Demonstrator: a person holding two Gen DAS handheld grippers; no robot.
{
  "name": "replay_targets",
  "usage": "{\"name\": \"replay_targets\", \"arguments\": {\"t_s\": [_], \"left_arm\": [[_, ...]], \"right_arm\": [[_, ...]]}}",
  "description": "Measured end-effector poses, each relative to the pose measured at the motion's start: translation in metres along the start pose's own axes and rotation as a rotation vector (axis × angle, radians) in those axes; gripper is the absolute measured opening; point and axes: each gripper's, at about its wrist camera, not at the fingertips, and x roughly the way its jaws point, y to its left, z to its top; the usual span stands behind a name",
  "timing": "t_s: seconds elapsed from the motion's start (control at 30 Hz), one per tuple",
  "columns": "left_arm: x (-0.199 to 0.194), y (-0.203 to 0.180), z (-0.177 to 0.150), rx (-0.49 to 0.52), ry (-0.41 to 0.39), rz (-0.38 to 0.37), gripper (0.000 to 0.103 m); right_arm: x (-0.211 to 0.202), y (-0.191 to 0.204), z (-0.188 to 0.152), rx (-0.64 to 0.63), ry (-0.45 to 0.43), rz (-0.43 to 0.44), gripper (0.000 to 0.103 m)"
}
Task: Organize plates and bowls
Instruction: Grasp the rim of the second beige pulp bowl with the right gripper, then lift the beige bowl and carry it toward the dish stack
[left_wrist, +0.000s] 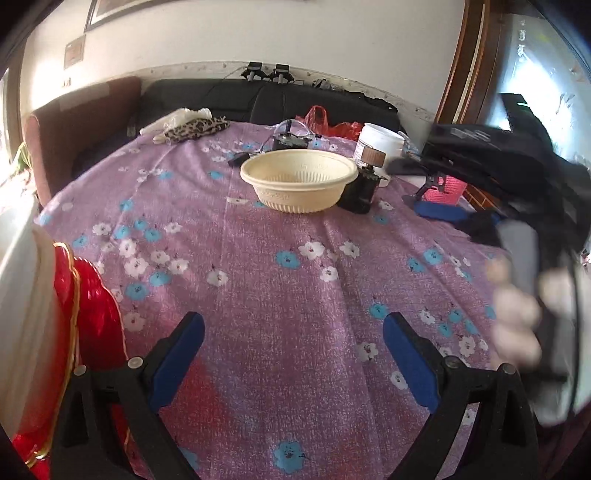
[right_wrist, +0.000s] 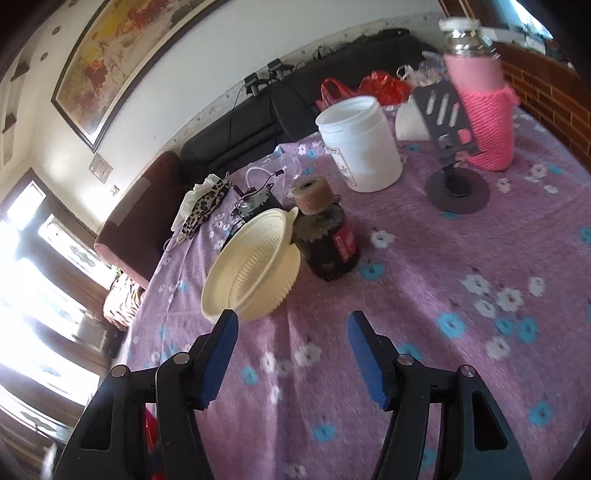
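Note:
A cream ribbed bowl stands on the purple flowered tablecloth toward the far side. It also shows in the right wrist view, just beyond my right gripper's left fingertip. A red plate with a gold rim sits at the left edge, partly under a white object. My left gripper is open and empty above the cloth, well short of the bowl. My right gripper is open and empty, close to the bowl's near rim. The right gripper and the hand holding it show blurred in the left wrist view.
A dark bottle with a cork lid stands against the bowl. A white tub, a pink knitted bottle and a black stand stand behind. A leopard-print cloth and cables lie at the far edge. Sofas lie beyond.

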Motion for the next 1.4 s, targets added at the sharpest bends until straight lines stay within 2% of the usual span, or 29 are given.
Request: {"name": "replay_targets", "arguments": {"t_s": [0.2, 0.4, 0.43, 0.47, 0.5, 0.53, 0.67, 0.83, 1.03, 1.13, 1.23, 1.3, 1.33, 1.37, 1.4], "left_arm": [[0.002, 0.004, 0.001, -0.014, 0.015, -0.021, 0.097], [0.005, 0.002, 0.0, -0.012, 0.037, -0.016, 0.097], [0.005, 0.002, -0.001, -0.014, 0.036, -0.017, 0.097], [0.005, 0.002, -0.001, -0.014, 0.036, -0.018, 0.097], [0.005, 0.002, -0.001, -0.014, 0.037, -0.019, 0.097], [0.005, 0.002, -0.001, -0.013, 0.037, -0.021, 0.097], [0.003, -0.002, -0.001, 0.009, 0.027, -0.039, 0.097], [-0.004, -0.011, -0.002, 0.051, -0.009, -0.089, 0.097], [-0.007, -0.009, -0.002, 0.039, -0.01, -0.164, 0.097], [-0.002, -0.006, 0.0, 0.015, 0.012, -0.184, 0.097], [0.006, -0.004, -0.001, -0.007, 0.045, -0.193, 0.097], [0.011, -0.003, -0.003, -0.024, 0.068, -0.186, 0.097], [0.012, -0.002, -0.003, -0.035, 0.071, -0.177, 0.097], [0.014, -0.001, -0.003, -0.049, 0.075, -0.174, 0.097], [0.015, 0.0, -0.003, -0.063, 0.085, -0.171, 0.097]], "right_arm": [[0.04, 0.002, 0.024, 0.026, 0.055, -0.028, 0.066], [0.071, 0.01, 0.033, 0.03, 0.091, -0.071, 0.066], [0.075, 0.011, 0.033, 0.029, 0.101, -0.073, 0.061], [0.079, 0.013, 0.033, 0.028, 0.114, -0.073, 0.039], [0.082, 0.014, 0.032, 0.035, 0.141, -0.064, 0.028], [0.082, 0.013, 0.031, 0.044, 0.154, -0.067, 0.013], [0.068, 0.002, 0.023, 0.084, 0.161, -0.048, 0.011], [0.023, -0.02, 0.01, 0.096, 0.157, -0.024, 0.01], [-0.038, -0.069, -0.03, 0.122, 0.241, 0.007, 0.01], [-0.06, -0.09, -0.058, 0.126, 0.293, 0.016, 0.011], [-0.078, -0.098, -0.077, 0.091, 0.258, -0.009, 0.015], [-0.091, -0.102, -0.083, 0.08, 0.182, -0.023, 0.033], [-0.095, -0.103, -0.084, 0.086, 0.133, -0.017, 0.053], [-0.099, -0.105, -0.084, 0.095, 0.079, -0.011, 0.064], [-0.101, -0.107, -0.084, 0.106, 0.03, -0.002, 0.066]]}}
